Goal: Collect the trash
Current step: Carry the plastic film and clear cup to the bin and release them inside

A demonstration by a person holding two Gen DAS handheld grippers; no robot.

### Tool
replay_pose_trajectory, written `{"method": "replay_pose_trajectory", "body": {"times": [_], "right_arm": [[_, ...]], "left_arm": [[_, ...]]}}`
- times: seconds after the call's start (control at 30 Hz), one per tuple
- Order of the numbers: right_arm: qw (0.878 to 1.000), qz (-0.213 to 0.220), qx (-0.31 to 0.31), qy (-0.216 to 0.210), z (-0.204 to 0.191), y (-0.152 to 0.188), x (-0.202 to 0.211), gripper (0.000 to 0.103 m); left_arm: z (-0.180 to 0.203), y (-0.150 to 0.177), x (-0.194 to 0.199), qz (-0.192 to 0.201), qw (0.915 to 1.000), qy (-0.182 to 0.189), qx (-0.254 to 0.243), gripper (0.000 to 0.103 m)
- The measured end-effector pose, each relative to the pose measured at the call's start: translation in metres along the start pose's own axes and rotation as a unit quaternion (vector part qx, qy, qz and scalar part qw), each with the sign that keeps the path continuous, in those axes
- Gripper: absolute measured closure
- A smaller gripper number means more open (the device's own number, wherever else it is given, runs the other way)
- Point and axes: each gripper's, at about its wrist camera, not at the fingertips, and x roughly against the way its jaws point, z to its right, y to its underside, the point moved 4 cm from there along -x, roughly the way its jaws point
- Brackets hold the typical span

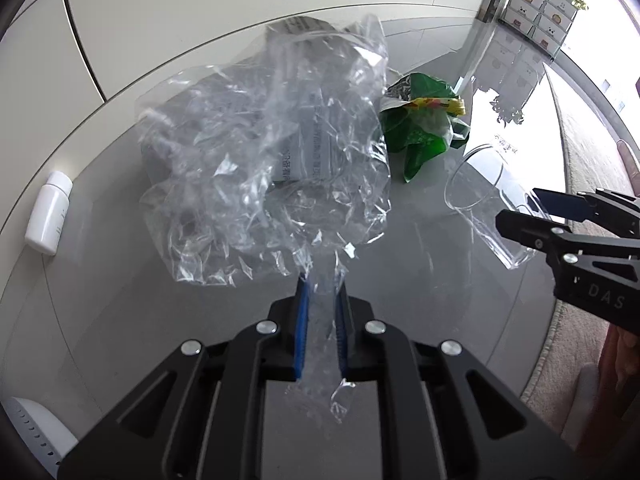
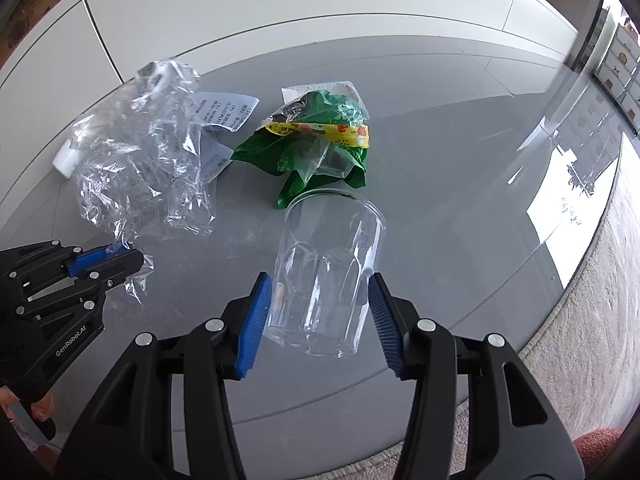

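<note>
My left gripper (image 1: 322, 280) is shut on a crumpled clear plastic bag (image 1: 264, 160) and holds it up over the grey table; the bag also shows in the right wrist view (image 2: 136, 160). My right gripper (image 2: 320, 284) has its jaws apart on either side of a clear plastic cup (image 2: 324, 272), with small gaps between the blue pads and the cup wall. The cup (image 1: 488, 196) shows in the left wrist view too, with the right gripper (image 1: 520, 216) at it. A green snack wrapper (image 2: 316, 140) lies just beyond the cup. Paper receipts (image 2: 224, 114) lie behind the bag.
A small white bottle (image 1: 50, 212) lies at the table's left edge near the white wall panel. The round grey glass table (image 2: 460, 200) ends at a beige carpet (image 2: 592, 320) on the right. White drawer units (image 1: 536, 4) stand far back right.
</note>
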Motion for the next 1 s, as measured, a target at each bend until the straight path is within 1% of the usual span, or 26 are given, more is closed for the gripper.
{"method": "replay_pose_trajectory", "body": {"times": [0.27,0.47,0.57,0.67,0.83,1.0], "right_arm": [[1.0,0.012,0.002,-0.012,-0.002,0.003,0.02,0.057],[0.999,0.015,0.0,-0.033,-0.005,0.008,0.041,0.057],[0.999,0.021,0.0,-0.044,-0.006,0.008,0.054,0.057],[0.998,0.035,0.005,-0.053,-0.011,0.008,0.074,0.057],[0.995,0.066,0.021,-0.073,-0.026,0.002,0.112,0.057],[0.989,0.099,0.045,-0.098,-0.051,0.001,0.155,0.057]], "left_arm": [[-0.003,0.004,0.037,0.03,0.9994,0.007,0.014,0.091],[-0.005,0.011,0.068,0.051,0.9983,0.008,0.028,0.091],[-0.013,0.017,0.088,0.065,0.9972,0.006,0.037,0.091],[-0.015,0.017,0.111,0.082,0.9956,-0.002,0.046,0.091],[-0.031,0.022,0.154,0.112,0.9913,-0.018,0.067,0.091],[-0.044,0.029,0.199,0.134,0.9858,-0.045,0.09,0.091]]}}
